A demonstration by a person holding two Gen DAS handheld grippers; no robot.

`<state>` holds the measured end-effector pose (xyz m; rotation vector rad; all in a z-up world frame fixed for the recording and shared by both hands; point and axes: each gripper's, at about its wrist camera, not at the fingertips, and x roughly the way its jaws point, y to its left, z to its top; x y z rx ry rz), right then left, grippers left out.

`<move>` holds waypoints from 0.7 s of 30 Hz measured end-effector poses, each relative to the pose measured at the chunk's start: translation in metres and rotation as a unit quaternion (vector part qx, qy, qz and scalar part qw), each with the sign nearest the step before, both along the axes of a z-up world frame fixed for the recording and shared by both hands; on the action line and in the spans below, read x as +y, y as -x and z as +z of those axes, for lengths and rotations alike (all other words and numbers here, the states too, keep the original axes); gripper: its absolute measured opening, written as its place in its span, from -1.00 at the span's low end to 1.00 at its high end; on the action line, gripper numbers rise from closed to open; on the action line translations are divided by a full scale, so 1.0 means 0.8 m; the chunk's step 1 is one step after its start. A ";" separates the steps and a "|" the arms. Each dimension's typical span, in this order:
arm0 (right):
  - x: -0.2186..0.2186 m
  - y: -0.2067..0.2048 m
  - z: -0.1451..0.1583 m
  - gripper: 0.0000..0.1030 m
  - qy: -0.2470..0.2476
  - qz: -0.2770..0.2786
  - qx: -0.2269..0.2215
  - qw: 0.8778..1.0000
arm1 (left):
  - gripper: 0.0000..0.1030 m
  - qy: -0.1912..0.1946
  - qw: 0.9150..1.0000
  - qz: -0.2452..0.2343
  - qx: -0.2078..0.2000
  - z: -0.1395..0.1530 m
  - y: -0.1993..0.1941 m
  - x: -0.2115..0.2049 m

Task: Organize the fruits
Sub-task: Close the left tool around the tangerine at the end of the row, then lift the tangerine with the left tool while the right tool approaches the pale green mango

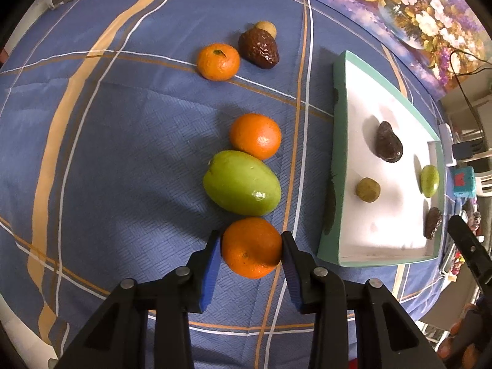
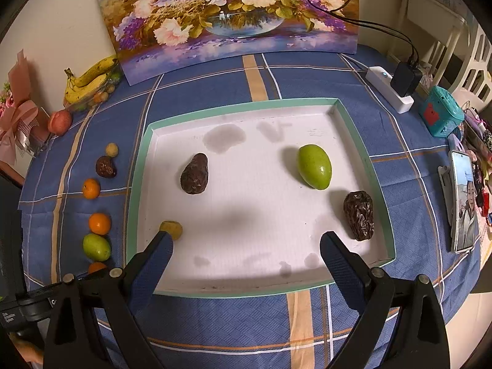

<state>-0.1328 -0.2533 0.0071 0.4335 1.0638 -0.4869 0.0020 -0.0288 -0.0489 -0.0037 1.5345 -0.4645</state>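
Note:
My left gripper (image 1: 251,247) is shut on an orange (image 1: 251,247) at the near end of a row of fruit on the blue tablecloth. Beyond it in the row lie a green mango (image 1: 242,183), a second orange (image 1: 255,136), a third orange (image 1: 218,61), a dark avocado (image 1: 259,48) and a small tan fruit (image 1: 266,27). The white tray (image 2: 144,141) with a teal rim holds an avocado (image 2: 194,173), a green mango (image 2: 314,166), a dark wrinkled date (image 2: 359,215) and a small tan fruit (image 2: 172,229). My right gripper (image 2: 246,246) is open and empty over the tray's near edge.
A flower painting (image 2: 227,12) leans at the back of the table. Bananas (image 2: 92,80) and a peach (image 2: 60,122) lie at the back left. A power strip (image 2: 389,87), a teal box (image 2: 441,112) and a phone (image 2: 462,203) are on the right.

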 end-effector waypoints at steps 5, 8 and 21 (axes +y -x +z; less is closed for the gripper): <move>0.001 -0.001 -0.001 0.88 -0.001 0.003 0.001 1.000 | -0.22 0.036 0.999 0.039 0.009 0.006 -0.012 0.027; 0.002 -0.003 -0.002 0.88 -0.003 0.003 0.002 1.000 | -0.22 0.050 0.997 0.059 0.001 0.014 -0.018 0.040; 0.040 -0.027 -0.005 0.88 -0.008 0.030 0.001 1.000 | -0.22 0.049 0.979 0.173 -0.092 0.051 -0.054 0.128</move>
